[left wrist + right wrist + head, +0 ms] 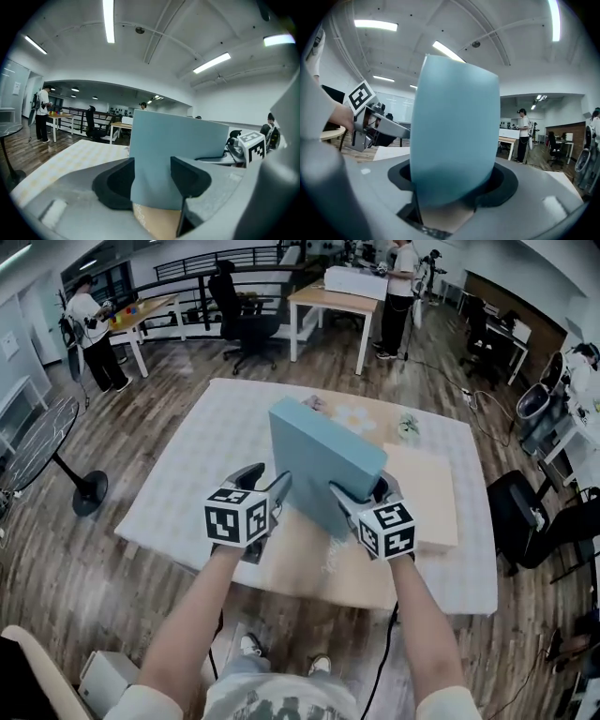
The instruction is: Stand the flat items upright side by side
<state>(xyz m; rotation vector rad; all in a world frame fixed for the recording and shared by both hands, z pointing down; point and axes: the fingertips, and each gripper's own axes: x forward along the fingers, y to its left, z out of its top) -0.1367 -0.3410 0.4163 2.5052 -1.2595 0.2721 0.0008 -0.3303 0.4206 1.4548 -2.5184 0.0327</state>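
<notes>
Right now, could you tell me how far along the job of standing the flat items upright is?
Done: nothing stands upright by itself yet. In hand: the blue slab is up on edge, tilted, gripped by the left claw and the right claw. Left: set it standing, then raise the beige slab, which lies flat on the table, beside it.
</notes>
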